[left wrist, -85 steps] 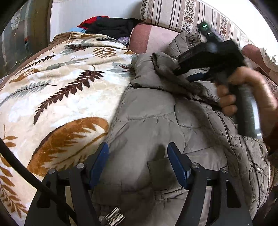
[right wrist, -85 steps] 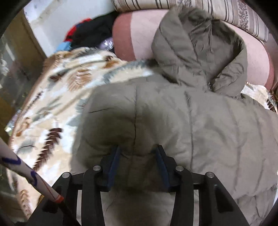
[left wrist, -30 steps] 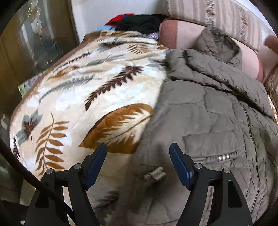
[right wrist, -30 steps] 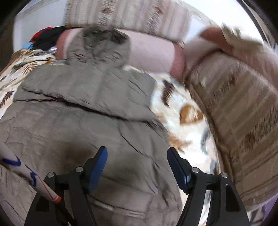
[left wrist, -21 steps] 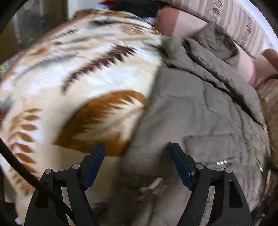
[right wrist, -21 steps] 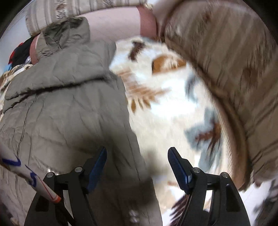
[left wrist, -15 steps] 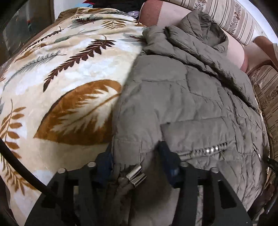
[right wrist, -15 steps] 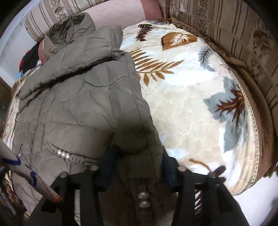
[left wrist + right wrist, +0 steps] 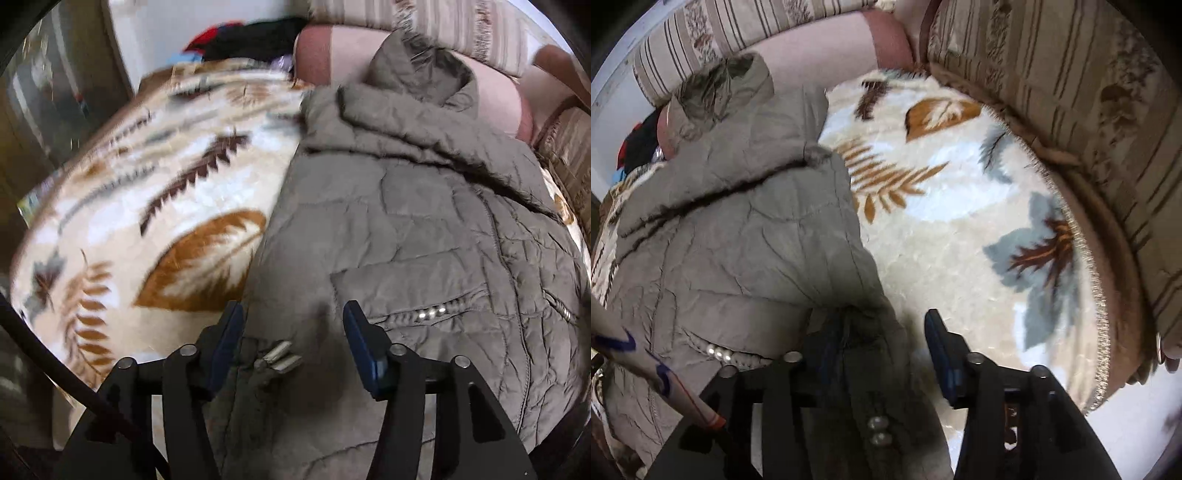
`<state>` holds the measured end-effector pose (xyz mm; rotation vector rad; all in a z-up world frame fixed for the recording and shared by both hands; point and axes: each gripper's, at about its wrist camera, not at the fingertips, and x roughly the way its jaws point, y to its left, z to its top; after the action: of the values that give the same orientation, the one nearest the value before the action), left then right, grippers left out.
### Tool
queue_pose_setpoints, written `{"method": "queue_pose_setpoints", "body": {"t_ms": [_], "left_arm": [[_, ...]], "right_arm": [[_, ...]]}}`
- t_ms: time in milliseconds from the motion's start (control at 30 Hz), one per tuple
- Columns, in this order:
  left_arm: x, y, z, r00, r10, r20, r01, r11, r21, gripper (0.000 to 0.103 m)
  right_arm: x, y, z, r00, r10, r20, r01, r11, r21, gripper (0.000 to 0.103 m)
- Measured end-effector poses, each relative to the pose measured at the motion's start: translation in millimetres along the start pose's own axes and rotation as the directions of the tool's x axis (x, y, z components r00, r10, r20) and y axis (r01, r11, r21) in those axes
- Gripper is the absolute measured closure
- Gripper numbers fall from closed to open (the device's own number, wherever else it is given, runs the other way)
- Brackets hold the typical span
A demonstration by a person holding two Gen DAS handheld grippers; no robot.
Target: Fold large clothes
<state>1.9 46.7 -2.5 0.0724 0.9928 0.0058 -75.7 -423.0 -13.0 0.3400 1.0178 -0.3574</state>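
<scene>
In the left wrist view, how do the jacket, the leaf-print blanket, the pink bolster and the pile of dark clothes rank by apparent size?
1. jacket and leaf-print blanket: similar areas, unsure, since the jacket lies nearer the camera.
2. pink bolster.
3. pile of dark clothes, far back, so it may be bigger.

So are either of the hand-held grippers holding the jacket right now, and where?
No. Both are open over the jacket hem: the left hand-held gripper straddles one bottom corner, the right hand-held gripper the other.
</scene>
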Motion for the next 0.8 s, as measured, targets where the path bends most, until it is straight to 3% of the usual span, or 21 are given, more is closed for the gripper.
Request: {"method": "queue_pose_setpoints", "body": {"t_ms": [267, 800], "left_arm": [[-25, -20, 6, 0.998, 0.002, 0.058, -0.006, 0.997, 0.074, 0.042], [-19, -5, 10, 0.998, -0.024, 0.051, 0.023, 0.999, 0.029, 0.041]], "right_arm": [[-40, 31, 12, 0.995, 0.043, 0.087, -0.038, 0.997, -0.062, 0.038], [-60, 136, 36, 0.969, 0.246, 0.039, -0.235, 0.955, -0.182, 0.035]]}}
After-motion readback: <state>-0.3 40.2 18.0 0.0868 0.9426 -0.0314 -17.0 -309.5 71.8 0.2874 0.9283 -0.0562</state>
